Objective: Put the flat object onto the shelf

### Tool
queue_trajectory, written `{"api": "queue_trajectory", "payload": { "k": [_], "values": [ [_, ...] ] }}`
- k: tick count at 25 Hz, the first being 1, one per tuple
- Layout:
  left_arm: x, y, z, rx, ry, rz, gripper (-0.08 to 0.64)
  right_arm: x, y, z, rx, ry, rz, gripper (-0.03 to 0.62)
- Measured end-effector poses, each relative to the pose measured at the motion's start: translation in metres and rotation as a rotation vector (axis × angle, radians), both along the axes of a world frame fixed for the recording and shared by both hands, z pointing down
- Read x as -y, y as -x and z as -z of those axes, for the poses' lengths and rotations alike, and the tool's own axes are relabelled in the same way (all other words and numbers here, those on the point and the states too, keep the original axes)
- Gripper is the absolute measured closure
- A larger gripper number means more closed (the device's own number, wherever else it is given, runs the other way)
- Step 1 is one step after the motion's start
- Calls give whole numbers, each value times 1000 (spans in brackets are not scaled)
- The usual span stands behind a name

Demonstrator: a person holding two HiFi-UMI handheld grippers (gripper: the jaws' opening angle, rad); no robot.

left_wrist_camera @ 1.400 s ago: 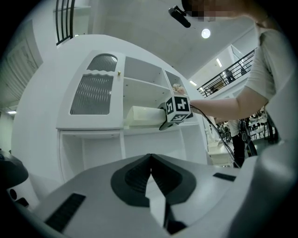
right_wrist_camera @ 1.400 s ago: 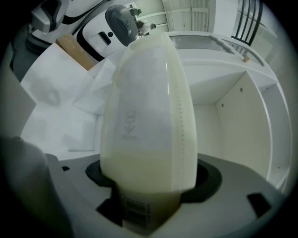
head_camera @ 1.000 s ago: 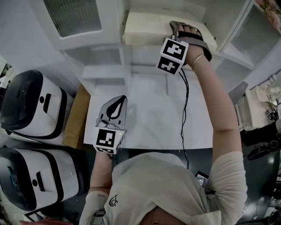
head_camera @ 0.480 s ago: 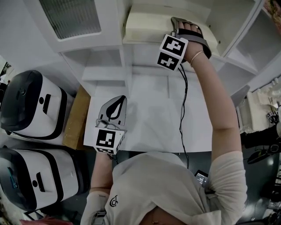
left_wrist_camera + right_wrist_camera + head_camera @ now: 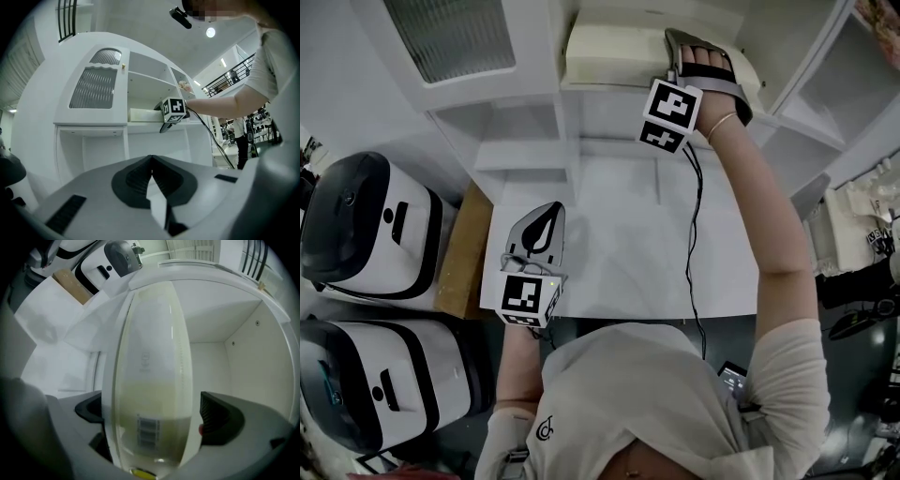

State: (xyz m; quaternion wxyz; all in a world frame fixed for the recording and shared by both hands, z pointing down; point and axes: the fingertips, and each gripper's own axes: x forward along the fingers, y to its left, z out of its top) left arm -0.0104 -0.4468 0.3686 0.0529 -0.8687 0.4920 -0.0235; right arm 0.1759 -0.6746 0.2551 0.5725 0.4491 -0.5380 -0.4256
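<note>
cream flat object (image 5: 152, 357), rounded edges, striped label (image 5: 148, 430), lying on shelf (image 5: 243, 371)

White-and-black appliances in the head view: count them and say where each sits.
2. The upper appliance sits at the left edge beside the brown board; the lower appliance sits below it, bottom left. Others may be out of frame.

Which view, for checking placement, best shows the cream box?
Right gripper view: the cream box fills the frame. Head view shows its top on the shelf; left gripper view, a distant edge.
</note>
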Motion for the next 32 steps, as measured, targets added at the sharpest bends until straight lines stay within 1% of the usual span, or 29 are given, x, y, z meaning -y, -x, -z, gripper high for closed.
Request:
{"api": "queue_trajectory", "payload": {
  "k": [2,4,7,9,10,12,14,16,19,21,23,24,25,28,32],
  "values": [
    [-6,0,0,-5,-1,-4,547,-12,0,2,24,18,2,3],
    [-13,-1,0,-3,-1,-11,546,-27,3,2,64,26,25,3],
    [-22,-4,0,5,0,-27,546,-47,7,3,113,13,47,5],
    [-29,-4,1,11,-2,-35,546,-60,11,6,163,-5,60,28],
    [-33,-4,1,13,-1,-39,546,-68,12,9,192,-24,67,60],
    [-40,-3,2,13,1,-46,546,-85,12,18,241,-83,82,175],
    [-45,-3,2,12,4,-51,546,-103,11,25,271,-136,92,240],
    [-51,-4,1,12,8,-57,546,-121,12,27,299,-165,103,335],
    [-60,-8,-1,12,10,-79,546,-144,9,20,345,-168,101,398],
    [-65,-12,0,13,9,-96,546,-157,3,15,391,-175,93,453],
    [-69,-17,1,15,6,-111,546,-171,-4,12,457,-200,80,519],
    [-70,-19,2,15,5,-118,547,-178,-7,11,506,-207,72,571],
    [-71,-21,3,14,4,-125,546,-185,-10,9,568,-201,67,583],
    [-73,-28,5,17,-2,-142,546,-206,-13,0,759,-156,76,584],
    [-77,-32,13,12,-20,-153,546,-234,-13,-9,923,-139,113,584]
  ]
}}
